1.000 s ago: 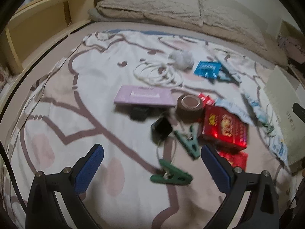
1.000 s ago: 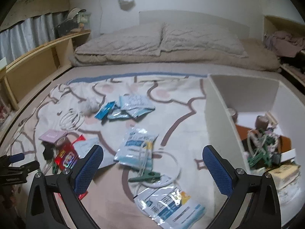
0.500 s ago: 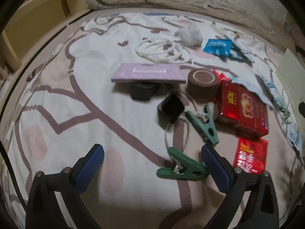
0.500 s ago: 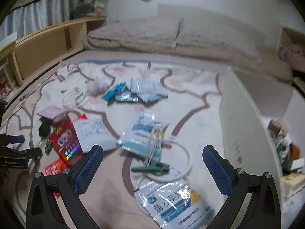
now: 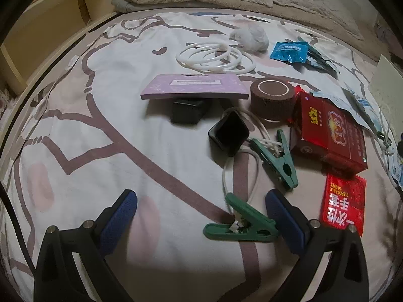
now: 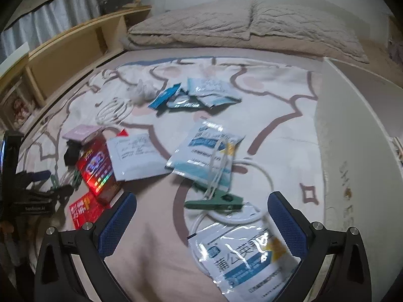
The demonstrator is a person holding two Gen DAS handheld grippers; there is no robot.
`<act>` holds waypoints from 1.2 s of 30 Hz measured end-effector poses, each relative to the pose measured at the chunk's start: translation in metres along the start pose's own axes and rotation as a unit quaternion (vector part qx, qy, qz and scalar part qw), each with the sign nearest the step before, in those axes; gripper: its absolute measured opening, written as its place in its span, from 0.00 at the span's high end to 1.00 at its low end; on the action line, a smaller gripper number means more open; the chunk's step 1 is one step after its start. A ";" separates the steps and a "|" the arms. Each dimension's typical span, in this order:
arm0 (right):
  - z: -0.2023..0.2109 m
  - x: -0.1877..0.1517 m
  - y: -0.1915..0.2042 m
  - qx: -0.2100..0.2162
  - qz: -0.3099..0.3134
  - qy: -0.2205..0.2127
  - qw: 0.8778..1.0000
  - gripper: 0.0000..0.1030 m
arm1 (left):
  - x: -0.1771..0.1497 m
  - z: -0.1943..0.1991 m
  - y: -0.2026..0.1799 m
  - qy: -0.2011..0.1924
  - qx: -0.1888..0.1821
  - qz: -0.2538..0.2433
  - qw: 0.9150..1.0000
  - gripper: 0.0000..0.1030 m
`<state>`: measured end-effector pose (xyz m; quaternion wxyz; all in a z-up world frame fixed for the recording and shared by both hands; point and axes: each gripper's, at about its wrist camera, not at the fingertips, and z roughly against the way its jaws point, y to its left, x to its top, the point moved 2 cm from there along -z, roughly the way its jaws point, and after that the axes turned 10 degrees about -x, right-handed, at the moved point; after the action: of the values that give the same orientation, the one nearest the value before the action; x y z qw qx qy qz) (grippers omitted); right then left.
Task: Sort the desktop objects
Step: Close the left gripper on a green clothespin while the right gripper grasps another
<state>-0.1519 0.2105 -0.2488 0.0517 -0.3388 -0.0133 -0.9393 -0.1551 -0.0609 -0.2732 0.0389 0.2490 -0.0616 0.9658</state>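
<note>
- Both grippers are closing in on the clutter since a second ago — our left gripper (image 5: 200, 205) is nearing a green clip (image 5: 240, 225).
- Our risk: that clip is biting a white cable (image 5: 228, 170), so lifting may be dragging the black charger (image 5: 229, 133).
- We are keeping both wide open, empty; right gripper (image 6: 201, 209) is hovering over another clip (image 6: 214, 200).
</note>
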 end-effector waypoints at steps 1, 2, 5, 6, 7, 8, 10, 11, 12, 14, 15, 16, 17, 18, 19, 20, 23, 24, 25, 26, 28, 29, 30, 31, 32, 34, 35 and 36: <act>-0.002 -0.001 0.001 0.004 -0.001 0.004 1.000 0.00 | 0.000 0.000 0.001 0.000 -0.003 0.002 1.000 0.00; -0.004 -0.001 0.002 0.012 -0.003 0.010 1.000 0.00 | 0.000 0.000 0.001 -0.002 -0.005 0.004 1.000 0.00; -0.010 -0.002 0.003 0.016 -0.005 0.022 1.000 0.25 | -0.001 0.000 0.001 -0.003 -0.006 0.004 1.000 0.00; -0.012 -0.003 0.002 0.011 -0.006 0.026 1.000 0.28 | -0.001 0.001 0.001 -0.003 -0.006 0.004 1.000 0.00; -0.014 -0.003 0.002 0.007 -0.007 0.028 1.000 0.31 | -0.001 0.000 0.001 -0.003 -0.006 0.004 1.000 0.00; -0.015 -0.003 0.001 0.004 -0.008 0.029 1.000 0.34 | -0.001 0.000 0.002 -0.003 -0.006 0.005 1.000 0.00; -0.017 -0.004 0.000 -0.001 -0.009 0.031 0.999 0.41 | -0.001 0.001 0.002 -0.003 -0.008 0.006 1.000 0.00; -0.017 -0.003 -0.002 -0.005 -0.011 0.030 0.999 0.42 | -0.001 0.001 0.002 -0.003 -0.008 0.007 1.000 0.00; -0.018 -0.003 -0.003 -0.008 -0.013 0.029 0.999 0.42 | -0.001 0.002 0.002 -0.003 -0.008 0.007 1.000 0.00; -0.019 -0.002 -0.004 -0.013 -0.014 0.030 0.999 0.42 | -0.001 0.002 0.002 -0.003 -0.010 0.007 1.000 0.00; -0.020 -0.002 -0.004 -0.017 -0.012 0.029 0.999 0.42 | 0.000 0.003 0.002 -0.002 -0.011 0.006 1.000 0.00; -0.021 -0.002 -0.004 -0.019 -0.010 0.029 0.999 0.42 | 0.000 0.003 0.002 -0.001 -0.012 0.007 1.000 0.00; -0.021 -0.002 -0.003 -0.021 -0.006 0.028 0.999 0.42 | 0.000 0.004 0.003 0.000 -0.014 0.008 1.000 0.01; -0.021 -0.002 -0.002 -0.022 -0.003 0.028 0.999 0.42 | 0.000 0.004 0.003 0.001 -0.017 0.010 1.000 0.01; -0.022 -0.002 -0.001 -0.023 0.000 0.027 0.999 0.43 | 0.000 0.005 0.003 0.001 -0.018 0.011 1.000 0.02; -0.022 -0.002 0.000 -0.023 0.003 0.027 0.999 0.46 | 0.000 0.005 0.003 0.001 -0.019 0.010 1.000 0.02; -0.023 -0.002 0.001 -0.028 0.010 0.030 0.999 0.49 | -0.001 0.008 0.002 -0.001 -0.016 0.005 1.000 0.10; -0.023 -0.002 0.002 -0.029 0.011 0.030 0.999 0.49 | -0.001 0.008 0.001 -0.001 -0.017 0.002 1.000 0.12; -0.022 -0.002 0.002 -0.030 0.012 0.030 0.999 0.49 | -0.001 0.009 0.000 -0.002 -0.019 -0.001 1.000 0.15; -0.022 -0.003 0.002 -0.030 0.012 0.031 0.999 0.49 | -0.001 0.010 -0.001 -0.002 -0.020 -0.003 1.000 0.19; -0.021 -0.003 0.002 -0.032 0.010 0.031 0.999 0.49 | -0.002 0.012 -0.002 -0.002 -0.024 -0.009 1.000 0.25; -0.020 -0.003 0.001 -0.033 0.007 0.031 0.999 0.49 | -0.003 0.013 -0.003 -0.002 -0.028 -0.011 1.000 0.30; -0.019 -0.003 0.000 -0.034 0.004 0.032 0.999 0.49 | -0.003 0.014 -0.003 -0.002 -0.031 -0.011 0.999 0.32; -0.017 -0.002 -0.001 -0.034 0.001 0.032 0.999 0.49 | -0.003 0.016 -0.002 -0.003 -0.034 -0.011 0.999 0.37; -0.016 -0.002 -0.001 -0.034 -0.002 0.031 0.999 0.49 | -0.003 0.016 -0.002 -0.003 -0.036 -0.010 0.999 0.41; -0.014 -0.002 -0.003 -0.033 -0.008 0.031 0.999 0.49 | -0.003 0.017 0.000 -0.003 -0.039 -0.005 0.999 0.47; -0.013 -0.002 -0.004 -0.033 -0.012 0.032 0.999 0.49 | -0.003 0.017 0.001 -0.004 -0.039 -0.004 0.999 0.50; -0.013 -0.002 -0.004 -0.033 -0.013 0.034 0.999 0.49 | -0.003 0.018 0.001 -0.004 -0.039 -0.004 0.999 0.52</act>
<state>-0.1591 0.2140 -0.2594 0.0281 -0.3081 0.0153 -0.9508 -0.1441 -0.0646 -0.2594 0.0520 0.2514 -0.0988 0.9614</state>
